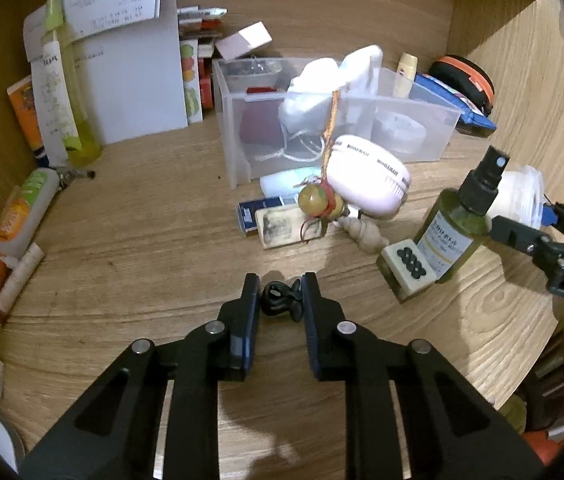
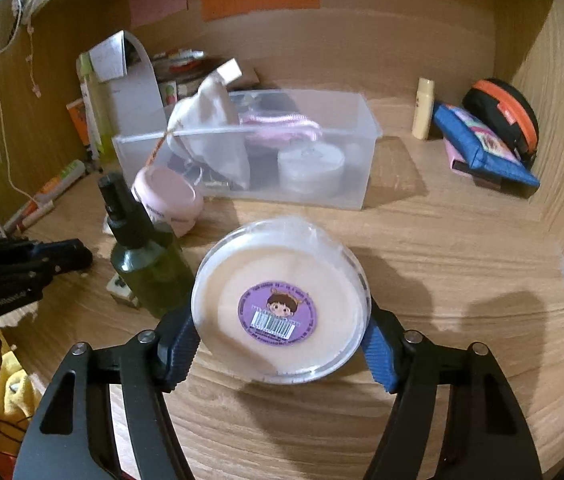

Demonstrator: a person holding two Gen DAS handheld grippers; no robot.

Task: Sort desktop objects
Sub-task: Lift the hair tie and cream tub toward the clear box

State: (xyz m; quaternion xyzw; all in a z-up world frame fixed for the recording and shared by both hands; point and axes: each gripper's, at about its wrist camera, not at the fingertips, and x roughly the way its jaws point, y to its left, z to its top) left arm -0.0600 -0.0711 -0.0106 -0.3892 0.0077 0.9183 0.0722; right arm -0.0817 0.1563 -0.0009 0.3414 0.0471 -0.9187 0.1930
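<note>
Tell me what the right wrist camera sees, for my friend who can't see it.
The right gripper has its jaws around a round clear case with a purple sticker, on a wooden desk. A green spray bottle stands to its left, with a clear box of small things behind.

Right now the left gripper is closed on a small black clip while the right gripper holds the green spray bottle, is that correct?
Not quite. In the right wrist view the right gripper holds the round clear case; the green spray bottle stands free beside it. The left gripper is indeed closed on the small black clip.
</note>
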